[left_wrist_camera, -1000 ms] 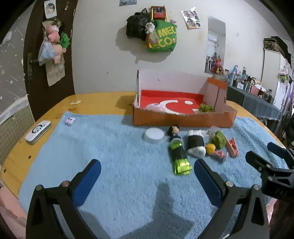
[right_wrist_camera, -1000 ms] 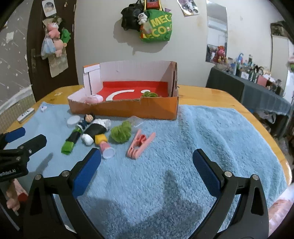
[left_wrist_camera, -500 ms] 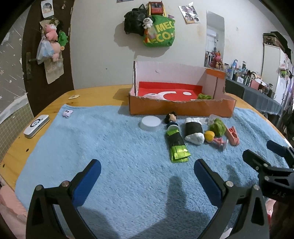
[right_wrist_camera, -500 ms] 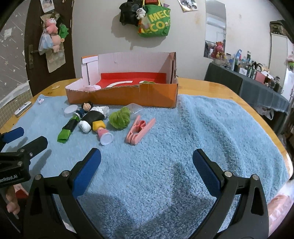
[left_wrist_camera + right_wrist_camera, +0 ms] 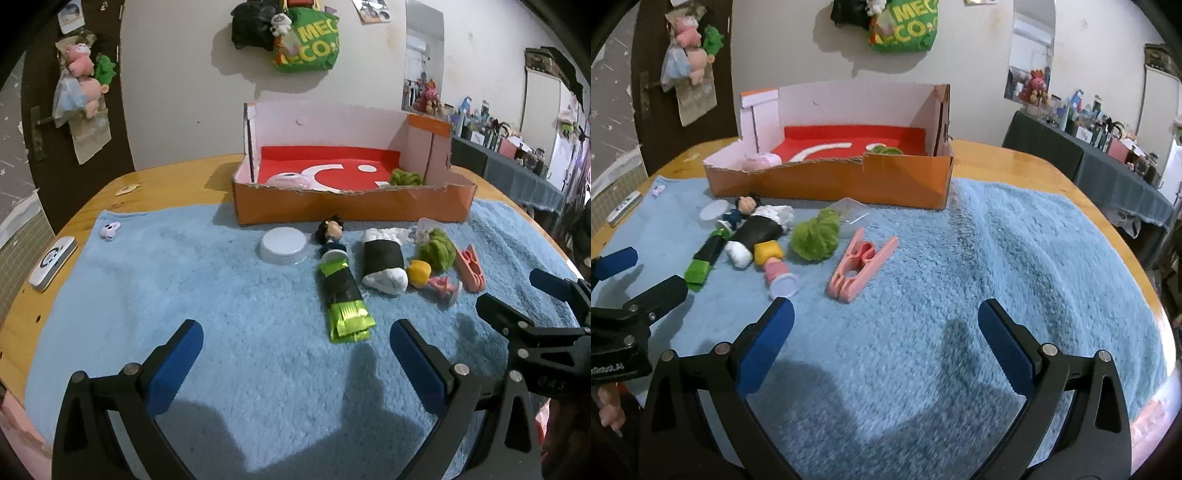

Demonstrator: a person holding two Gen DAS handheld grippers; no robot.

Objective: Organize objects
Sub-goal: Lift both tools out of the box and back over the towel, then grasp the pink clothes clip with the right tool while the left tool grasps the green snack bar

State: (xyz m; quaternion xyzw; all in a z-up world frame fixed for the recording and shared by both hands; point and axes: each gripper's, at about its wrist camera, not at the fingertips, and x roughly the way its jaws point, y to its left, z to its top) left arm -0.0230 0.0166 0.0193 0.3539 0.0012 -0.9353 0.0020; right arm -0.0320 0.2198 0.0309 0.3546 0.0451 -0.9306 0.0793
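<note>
Both the left gripper [image 5: 295, 343] and the right gripper [image 5: 885, 321] hover with fingers apart, holding nothing. The pink clothespin [image 5: 862, 264] lies on the blue towel [image 5: 1015, 277] at 11 o'clock from the right gripper, near the orange box [image 5: 849, 181]. It looks light, stiff and slippery; I would pinch it across its flat sides at the middle.
</note>
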